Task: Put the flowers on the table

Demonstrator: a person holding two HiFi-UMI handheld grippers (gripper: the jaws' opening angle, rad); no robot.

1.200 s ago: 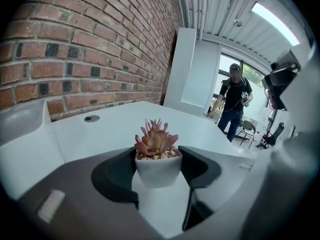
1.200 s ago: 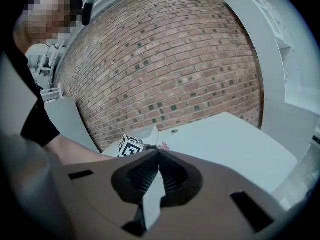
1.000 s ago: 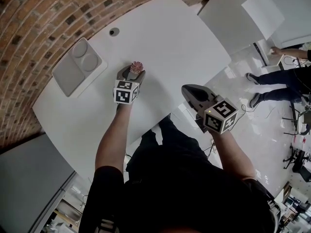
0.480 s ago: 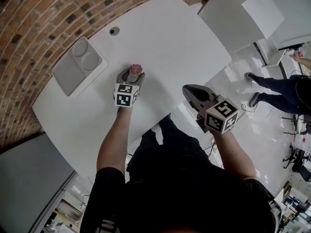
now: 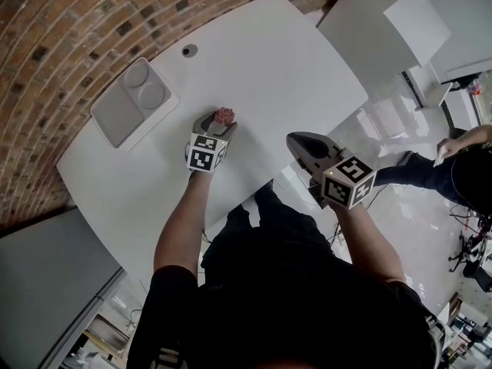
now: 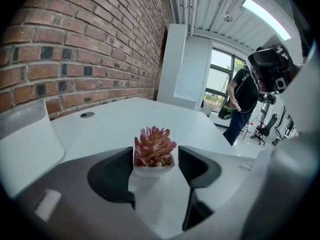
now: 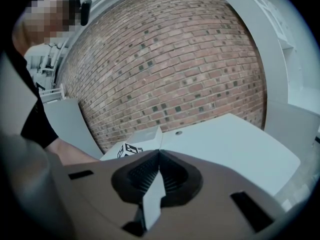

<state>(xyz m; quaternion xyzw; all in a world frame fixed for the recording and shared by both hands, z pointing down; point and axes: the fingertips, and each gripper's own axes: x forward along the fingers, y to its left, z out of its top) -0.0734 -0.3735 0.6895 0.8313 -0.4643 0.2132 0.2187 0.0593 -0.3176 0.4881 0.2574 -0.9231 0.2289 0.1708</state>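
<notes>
A small white pot with a pink succulent (image 6: pixel 154 154) stands between the jaws of my left gripper (image 6: pixel 155 160), which is shut on it. The pot's base is at the surface of the white table (image 6: pixel 115 121), with its shadow right under it. In the head view the same plant (image 5: pixel 224 116) shows at the tip of the left gripper (image 5: pixel 217 124), near the middle of the table (image 5: pixel 269 68). My right gripper (image 5: pixel 301 143) hangs off the table's near edge over the floor. Its jaws (image 7: pixel 159 156) are shut, with nothing between them.
A white two-well tray (image 5: pixel 132 102) lies at the table's left end by the brick wall (image 5: pixel 46 44). A round cable hole (image 5: pixel 189 51) sits at the back. Another white table (image 5: pixel 377 14) stands at the far right. A person (image 5: pixel 453 164) stands on the floor at right.
My left gripper and the plant have shifted a little toward the table's near edge. The right gripper has stayed put. The person at right has moved.
</notes>
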